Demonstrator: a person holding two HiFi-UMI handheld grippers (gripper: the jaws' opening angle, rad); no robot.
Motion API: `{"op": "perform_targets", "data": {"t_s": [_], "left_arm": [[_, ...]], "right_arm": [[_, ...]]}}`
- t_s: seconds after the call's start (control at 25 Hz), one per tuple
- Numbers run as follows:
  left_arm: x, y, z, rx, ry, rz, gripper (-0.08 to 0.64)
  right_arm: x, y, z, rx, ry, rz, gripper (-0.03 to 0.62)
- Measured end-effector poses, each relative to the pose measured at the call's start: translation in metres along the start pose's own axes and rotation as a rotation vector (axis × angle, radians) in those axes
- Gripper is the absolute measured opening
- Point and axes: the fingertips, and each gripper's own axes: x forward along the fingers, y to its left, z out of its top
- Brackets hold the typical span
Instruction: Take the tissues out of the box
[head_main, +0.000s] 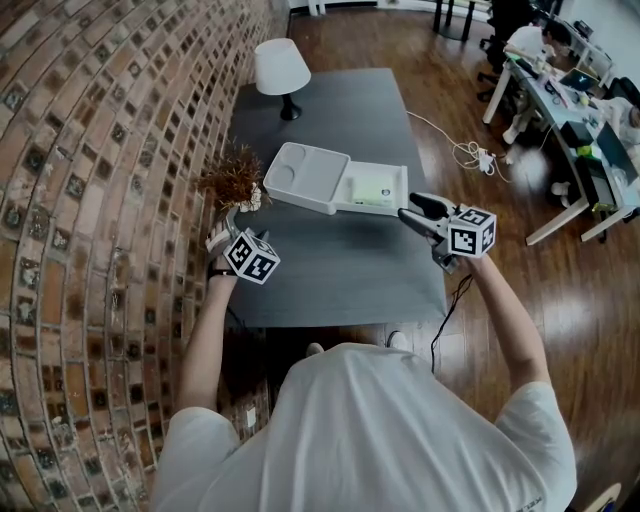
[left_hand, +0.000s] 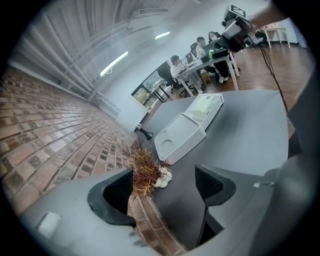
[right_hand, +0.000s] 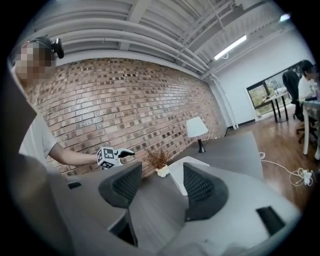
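On the grey table (head_main: 340, 270), the open white box (head_main: 300, 175) lies between a dried plant (head_main: 232, 178) and the right gripper (head_main: 412, 207), tissues (head_main: 372, 188) inside, lamp (head_main: 281, 68) behind. Both tongs hover empty, jaws apart, the left gripper (head_main: 228, 222) beside the plant.

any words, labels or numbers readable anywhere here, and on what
No text can be read in any view.
Pack in the white box: greenish print, too small to read.
Cubes on the left gripper and right gripper: black-and-white square markers, no letters or numbers.
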Motion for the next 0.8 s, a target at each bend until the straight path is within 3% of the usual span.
{"op": "perform_targets", "data": {"t_s": [0.44, 0.8], "left_arm": [[-0.006, -0.004, -0.002, -0.100, -0.089, -0.027, 0.396], [-0.002, -0.014, 0.002, -0.223, -0.133, -0.126, 0.422]], "right_arm": [[-0.035, -0.020, 0.001, -0.007, -0.030, -0.100, 0.258], [-0.067, -0.031, -0.004, -0.015, -0.045, -0.174, 0.258]]}}
